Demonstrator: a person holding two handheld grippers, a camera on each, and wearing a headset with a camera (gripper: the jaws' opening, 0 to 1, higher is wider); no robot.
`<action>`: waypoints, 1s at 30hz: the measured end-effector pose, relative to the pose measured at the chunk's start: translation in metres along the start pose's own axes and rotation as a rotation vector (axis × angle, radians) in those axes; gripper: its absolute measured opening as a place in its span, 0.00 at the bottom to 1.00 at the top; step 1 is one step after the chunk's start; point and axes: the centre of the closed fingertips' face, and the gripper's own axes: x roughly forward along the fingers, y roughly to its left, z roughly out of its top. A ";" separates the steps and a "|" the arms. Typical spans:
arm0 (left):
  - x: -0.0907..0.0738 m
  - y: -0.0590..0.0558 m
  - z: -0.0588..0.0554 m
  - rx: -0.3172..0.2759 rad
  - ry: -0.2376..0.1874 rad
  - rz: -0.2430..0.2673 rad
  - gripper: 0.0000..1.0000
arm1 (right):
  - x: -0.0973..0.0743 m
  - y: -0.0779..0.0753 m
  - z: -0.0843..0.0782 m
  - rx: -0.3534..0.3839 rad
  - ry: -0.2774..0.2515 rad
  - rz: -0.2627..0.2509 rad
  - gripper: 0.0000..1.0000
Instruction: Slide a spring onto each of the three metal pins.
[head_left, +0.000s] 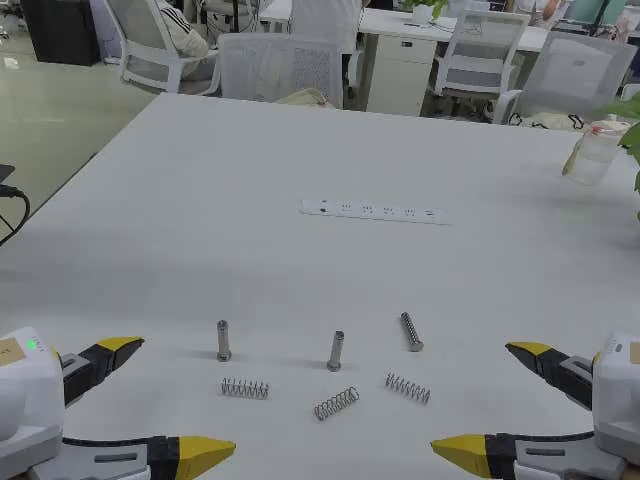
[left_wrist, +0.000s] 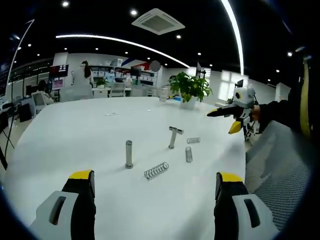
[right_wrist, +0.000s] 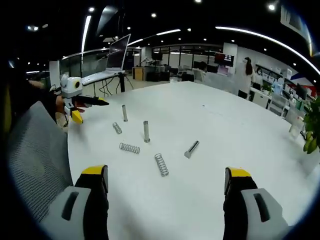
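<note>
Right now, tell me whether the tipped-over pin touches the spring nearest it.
Apart. In the head view, bare table separates the tipped-over pin from the nearest spring; the right gripper view shows the gap too.

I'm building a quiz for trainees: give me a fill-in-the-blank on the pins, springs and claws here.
1. Of the three short steel pins, ___ stand upright.
2. In the head view, the rightmost pin lies on its ___.
3. Of the three coiled wire springs, ___ sits on a pin.
4. The yellow-tipped left claw and right claw are both ___.
Missing: two; side; none; open.
</note>
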 end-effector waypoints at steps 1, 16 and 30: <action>0.000 0.000 0.000 0.000 0.000 0.000 0.99 | 0.001 -0.001 0.001 -0.002 0.004 0.001 0.92; -0.002 0.004 0.000 -0.002 -0.007 0.008 0.99 | 0.009 -0.009 0.017 -0.029 0.004 -0.001 0.90; -0.002 0.004 0.002 0.001 -0.008 0.006 0.99 | 0.005 -0.009 0.016 -0.028 0.005 -0.009 0.89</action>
